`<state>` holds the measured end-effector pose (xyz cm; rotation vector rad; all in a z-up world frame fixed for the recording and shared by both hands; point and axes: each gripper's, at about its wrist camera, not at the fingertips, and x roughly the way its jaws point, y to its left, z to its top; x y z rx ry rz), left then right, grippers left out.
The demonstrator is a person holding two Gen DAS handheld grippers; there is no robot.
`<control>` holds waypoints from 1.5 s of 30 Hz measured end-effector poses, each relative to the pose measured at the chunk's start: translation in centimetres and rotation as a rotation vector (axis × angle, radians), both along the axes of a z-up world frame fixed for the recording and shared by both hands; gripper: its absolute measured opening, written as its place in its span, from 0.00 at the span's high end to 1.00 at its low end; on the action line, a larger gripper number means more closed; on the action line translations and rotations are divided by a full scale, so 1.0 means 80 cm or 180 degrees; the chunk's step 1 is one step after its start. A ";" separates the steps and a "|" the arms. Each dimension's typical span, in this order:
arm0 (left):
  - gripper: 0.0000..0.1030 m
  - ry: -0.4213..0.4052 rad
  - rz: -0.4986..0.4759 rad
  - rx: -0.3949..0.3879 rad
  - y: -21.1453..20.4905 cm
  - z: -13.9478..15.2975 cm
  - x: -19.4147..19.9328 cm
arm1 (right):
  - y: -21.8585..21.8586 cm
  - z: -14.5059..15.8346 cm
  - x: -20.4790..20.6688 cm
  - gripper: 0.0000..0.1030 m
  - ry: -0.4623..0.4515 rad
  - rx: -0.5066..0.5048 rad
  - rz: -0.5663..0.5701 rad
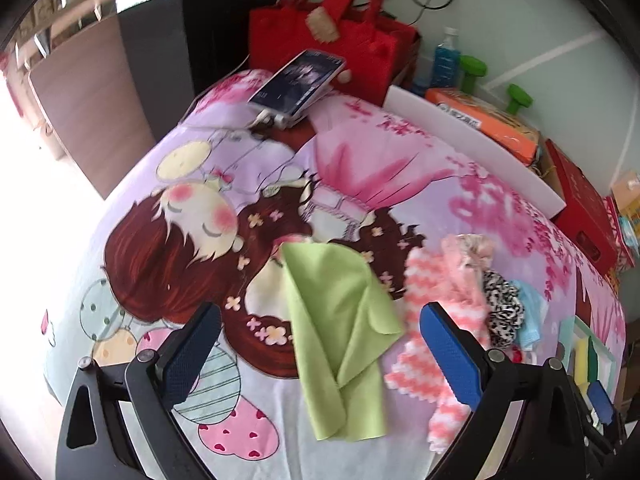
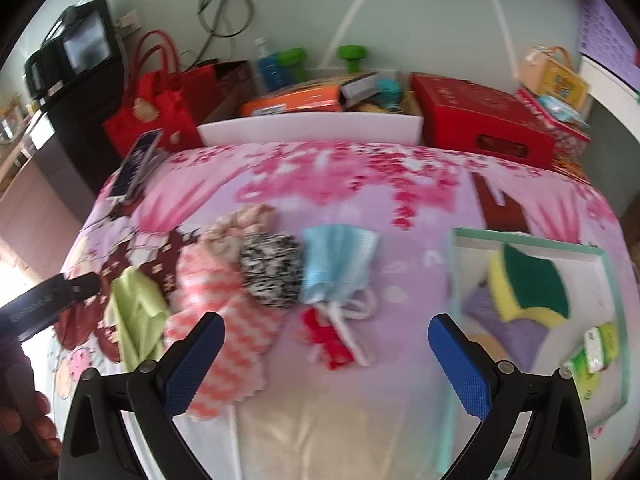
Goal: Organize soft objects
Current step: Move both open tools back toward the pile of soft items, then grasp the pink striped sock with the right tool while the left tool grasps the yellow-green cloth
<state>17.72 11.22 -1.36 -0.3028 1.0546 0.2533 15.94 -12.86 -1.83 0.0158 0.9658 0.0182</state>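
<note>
Our left gripper [image 1: 320,344] hangs spread wide and empty over the green cloth [image 1: 340,320]; our right gripper [image 2: 326,354], likewise apart and empty, hovers above the red item [image 2: 326,338]. At two o'clock the tray [image 2: 532,240] holds a sponge [image 2: 532,288]. Farther off lie the blue pouch [image 2: 336,264] and patterned scrunchie [image 2: 272,270], touching.

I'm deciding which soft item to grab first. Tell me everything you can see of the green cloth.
The green cloth is a plain lime-green piece of thin, smooth fabric. It lies loosely folded on the printed bed cover, layers overlapping and one corner curled over. Its right edge meets the pink and white zigzag cloth; I cannot tell which overlaps. The open left tool hovers before it, not touching.
</note>
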 end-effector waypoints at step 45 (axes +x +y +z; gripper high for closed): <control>0.28 0.0677 -0.0211 -0.0217 -0.028 -0.106 0.027 | 0.105 -0.115 0.026 0.18 0.0586 -0.0080 0.0733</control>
